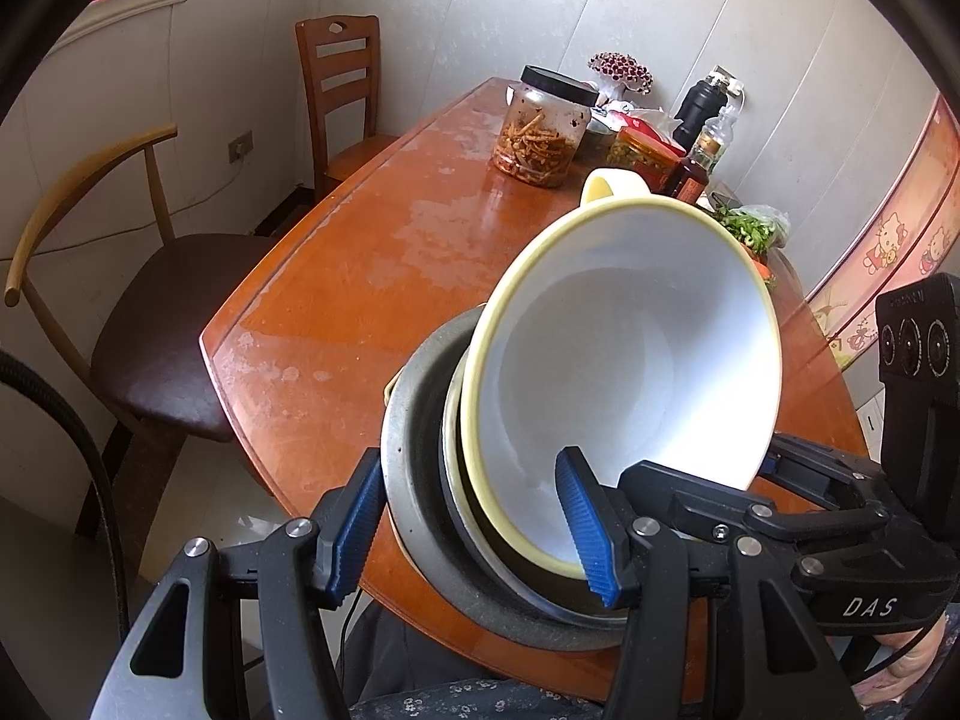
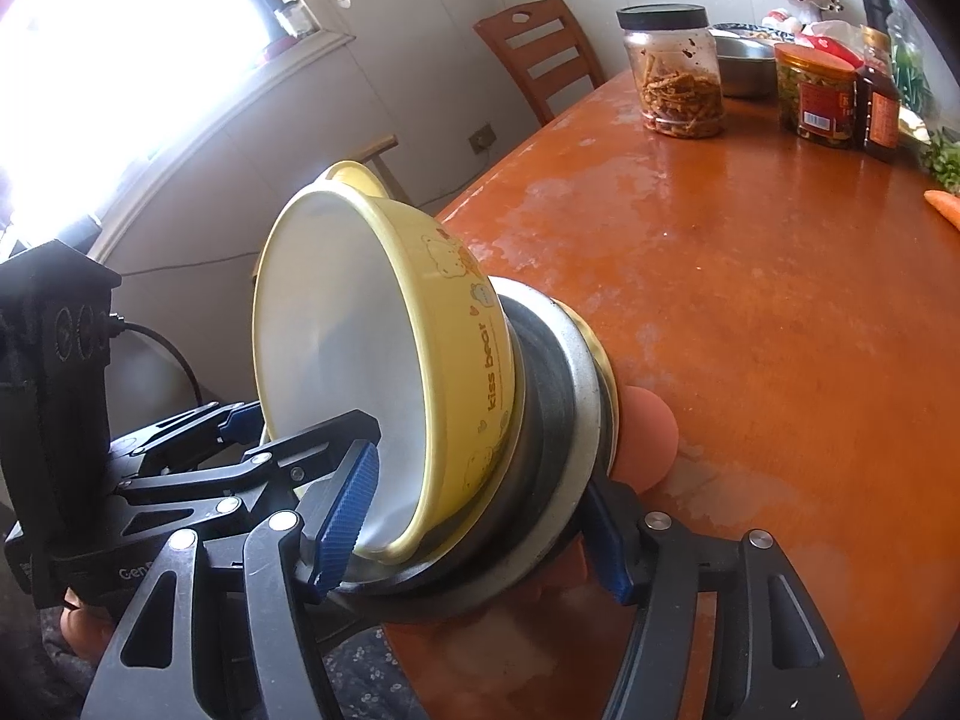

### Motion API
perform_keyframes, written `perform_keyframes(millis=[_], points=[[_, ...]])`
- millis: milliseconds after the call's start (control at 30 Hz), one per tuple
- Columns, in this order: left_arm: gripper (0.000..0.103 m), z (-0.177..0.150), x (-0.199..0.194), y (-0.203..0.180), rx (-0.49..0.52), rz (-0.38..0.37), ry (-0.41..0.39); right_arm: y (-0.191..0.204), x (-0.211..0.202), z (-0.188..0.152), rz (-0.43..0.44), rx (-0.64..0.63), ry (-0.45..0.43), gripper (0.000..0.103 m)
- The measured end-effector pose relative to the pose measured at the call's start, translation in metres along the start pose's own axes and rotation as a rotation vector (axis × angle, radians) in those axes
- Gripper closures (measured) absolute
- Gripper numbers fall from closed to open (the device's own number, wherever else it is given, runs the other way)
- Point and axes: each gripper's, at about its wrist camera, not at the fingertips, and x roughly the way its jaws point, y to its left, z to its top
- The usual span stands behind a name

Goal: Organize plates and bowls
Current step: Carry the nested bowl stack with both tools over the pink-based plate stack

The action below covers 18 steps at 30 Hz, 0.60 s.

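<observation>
A yellow bowl with a white inside and a "kiss bear" print sits nested in a dark dish and a grey metal plate. The stack is tipped up on edge over the near edge of the wooden table. My left gripper is shut across the stack's lower rim, one pad inside the bowl and one behind the grey plate. My right gripper clamps the same stack from the other side in the same way. Each gripper shows in the other's view: right gripper, left gripper.
At the table's far end stand a black-lidded jar, a red-lidded jar, a sauce bottle, a steel bowl, greens and a carrot. Two chairs stand left of the table.
</observation>
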Motion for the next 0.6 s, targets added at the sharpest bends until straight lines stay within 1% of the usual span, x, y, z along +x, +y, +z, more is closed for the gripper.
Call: perform_keyframes(millis=[233,600], points=[[0.046,0.001,-0.005,0.006,-0.012,-0.014,-0.01,-0.001,-0.005,0.0,-0.007,-0.002,-0.005,0.036],[0.046,-0.001,-0.008,0.002,-0.004,0.008,-0.014,0.0,-0.014,-0.003,-0.019,-0.005,-0.026,0.035]])
